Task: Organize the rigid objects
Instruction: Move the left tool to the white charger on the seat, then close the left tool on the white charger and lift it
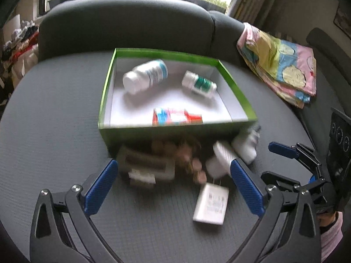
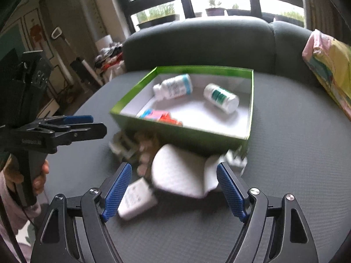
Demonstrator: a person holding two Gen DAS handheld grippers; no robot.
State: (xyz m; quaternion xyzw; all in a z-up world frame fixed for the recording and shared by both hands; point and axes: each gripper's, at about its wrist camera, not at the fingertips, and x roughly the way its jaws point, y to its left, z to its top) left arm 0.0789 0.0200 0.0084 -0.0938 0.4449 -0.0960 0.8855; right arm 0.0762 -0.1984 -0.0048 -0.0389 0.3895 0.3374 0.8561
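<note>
A green box (image 1: 105, 87) with a white inside holds a large white bottle (image 1: 144, 76), a smaller white bottle with a green label (image 1: 199, 84) and a red and blue carton (image 1: 175, 116). Blurred loose items lie in front of it: a grey-green pack (image 1: 144, 166), brown pieces (image 1: 186, 153), a white ridged object (image 2: 179, 171) and a flat white block (image 1: 210, 203). My left gripper (image 1: 173, 166) is open over this pile, holding nothing. My right gripper (image 2: 174, 168) is open too, with the white ridged object lying between its fingertips, not pinched.
Everything rests on a dark grey cushioned seat (image 1: 54, 120) with a backrest (image 1: 122, 22) behind the box. A folded colourful cloth (image 1: 283, 65) lies at the right. A person's hand and pink sleeve (image 2: 13, 188) hold the left gripper (image 2: 98, 125).
</note>
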